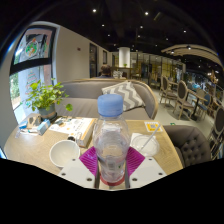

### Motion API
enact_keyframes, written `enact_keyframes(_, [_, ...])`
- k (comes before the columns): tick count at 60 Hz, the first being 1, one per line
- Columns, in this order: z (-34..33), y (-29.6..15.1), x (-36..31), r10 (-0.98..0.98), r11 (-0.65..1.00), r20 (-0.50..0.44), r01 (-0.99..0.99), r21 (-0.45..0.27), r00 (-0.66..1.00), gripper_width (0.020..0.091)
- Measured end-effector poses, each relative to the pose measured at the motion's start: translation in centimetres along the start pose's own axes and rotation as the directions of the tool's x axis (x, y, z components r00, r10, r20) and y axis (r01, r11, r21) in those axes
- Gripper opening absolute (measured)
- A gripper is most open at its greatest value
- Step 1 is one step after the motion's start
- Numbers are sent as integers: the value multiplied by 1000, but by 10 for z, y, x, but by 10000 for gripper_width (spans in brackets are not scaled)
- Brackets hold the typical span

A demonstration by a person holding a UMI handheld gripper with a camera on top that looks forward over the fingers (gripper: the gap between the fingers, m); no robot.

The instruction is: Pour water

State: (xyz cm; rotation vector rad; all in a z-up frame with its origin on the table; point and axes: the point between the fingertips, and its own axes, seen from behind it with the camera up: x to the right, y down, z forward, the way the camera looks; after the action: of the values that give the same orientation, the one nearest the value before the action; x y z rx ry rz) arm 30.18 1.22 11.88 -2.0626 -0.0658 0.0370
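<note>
Your gripper [111, 172] sits at the bottom centre of the frame, and a clear plastic bottle [111, 140] with a blue cap [111, 100] stands upright between its two fingers. The pink pads [92, 158] show at either side of the bottle's lower body and look pressed against it, so the jaws appear clamped on the bottle, though the bottle's base is cut off below and the contact itself is hard to make out. How much water is in the bottle you cannot tell through the clear wall.

Just left of the bottle, low in the frame, a white cup [64, 152] rests on the wooden table [30, 150]; only its rim and top show. To the right of the bottle lies a white napkin or paper [148, 146], and beyond it a small yellow card [152, 127] whose print is too small to read. At the left of the frame a potted plant [44, 98] stands by the window [30, 62], with papers [68, 126] beside it. Behind the table, in the middle of the frame, a grey sofa [105, 100] carries a striped cushion [126, 95]. The chairs [185, 98] at the right are dim and blurred.
</note>
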Motion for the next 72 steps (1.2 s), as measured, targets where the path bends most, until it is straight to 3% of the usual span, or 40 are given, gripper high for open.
enact_keyframes(16, [38, 37, 0, 49, 998, 59, -47, -33, 997, 343])
enact_keyframes(26, [36, 38, 1, 24, 1000, 67, -25, 10, 997, 381])
enact_keyframes(39, [32, 40, 3, 34, 999, 58, -32, -40, 998, 573])
enact_keyframes(46, [14, 47, 5, 39, 995, 47, -34, -91, 998, 860])
enact_keyframes(47, [11, 47, 6, 39, 995, 42, -35, -97, 998, 870])
enact_keyframes(72, [-159, 49, -40, 63, 973, -92, -82, -218, 994, 852])
